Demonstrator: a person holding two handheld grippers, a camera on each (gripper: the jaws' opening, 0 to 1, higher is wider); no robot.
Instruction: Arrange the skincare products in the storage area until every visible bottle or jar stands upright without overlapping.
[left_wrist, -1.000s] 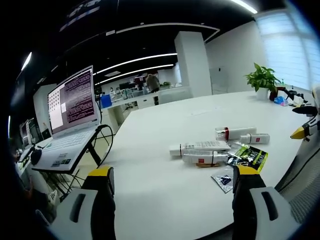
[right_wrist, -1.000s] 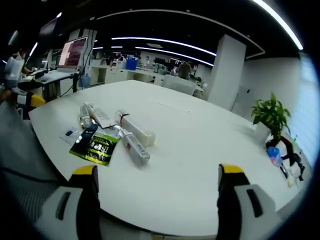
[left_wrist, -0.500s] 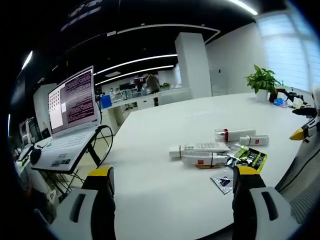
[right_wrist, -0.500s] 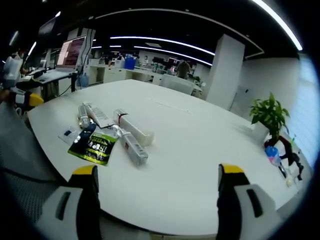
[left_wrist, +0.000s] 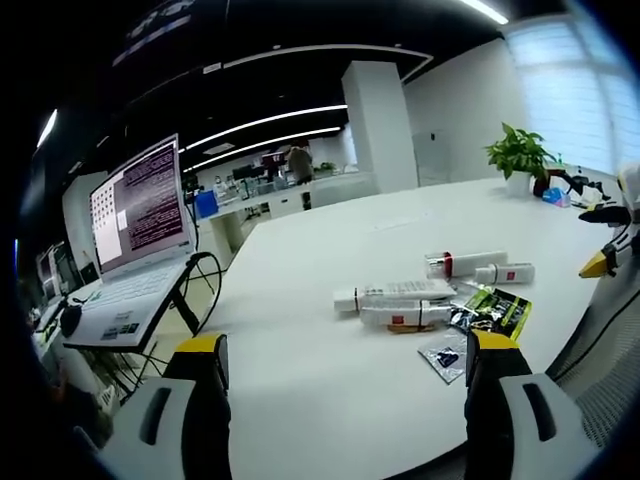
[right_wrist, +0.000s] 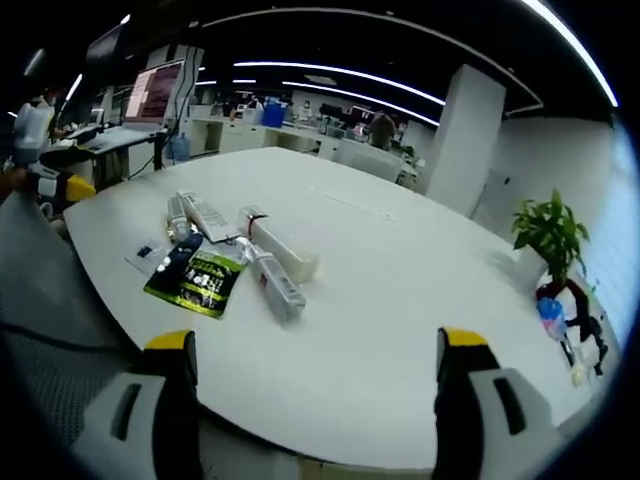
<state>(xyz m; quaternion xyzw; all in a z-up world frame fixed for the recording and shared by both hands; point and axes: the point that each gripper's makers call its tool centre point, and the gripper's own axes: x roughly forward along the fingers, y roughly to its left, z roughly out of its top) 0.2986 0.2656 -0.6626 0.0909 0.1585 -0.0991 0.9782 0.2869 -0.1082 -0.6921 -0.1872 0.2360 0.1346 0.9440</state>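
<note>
Nothing of the arranging looks done yet: the skincare products all lie flat in one loose cluster on the broad white surface (left_wrist: 330, 370), at centre right of the left gripper view and at centre left of the right gripper view. Among them are a long white tube with a red band (left_wrist: 466, 264) (right_wrist: 280, 243), a shorter white tube with a red label (left_wrist: 505, 273), a long white printed tube (left_wrist: 390, 296) and a white bottle with a red label (left_wrist: 405, 317) (right_wrist: 278, 286), with a green and black sachet (left_wrist: 497, 308) (right_wrist: 198, 281) and a small clear sachet with a dark print (left_wrist: 446, 356) beside them. By my reading every tube and bottle is left to be stood upright and spaced apart. The left gripper (left_wrist: 345, 352) hangs low in its frame with its yellow-tipped jaws spread wide and nothing between them, well short of the cluster; the right gripper (right_wrist: 314, 347) is likewise wide open and empty, near the table edge. Labels are too small to read, and where the items at the cluster's middle touch or overlap I cannot tell. A white open laptop on a stand (left_wrist: 135, 245) sits at the left, and a green potted plant (left_wrist: 518, 157) (right_wrist: 548, 240) far back.
</note>
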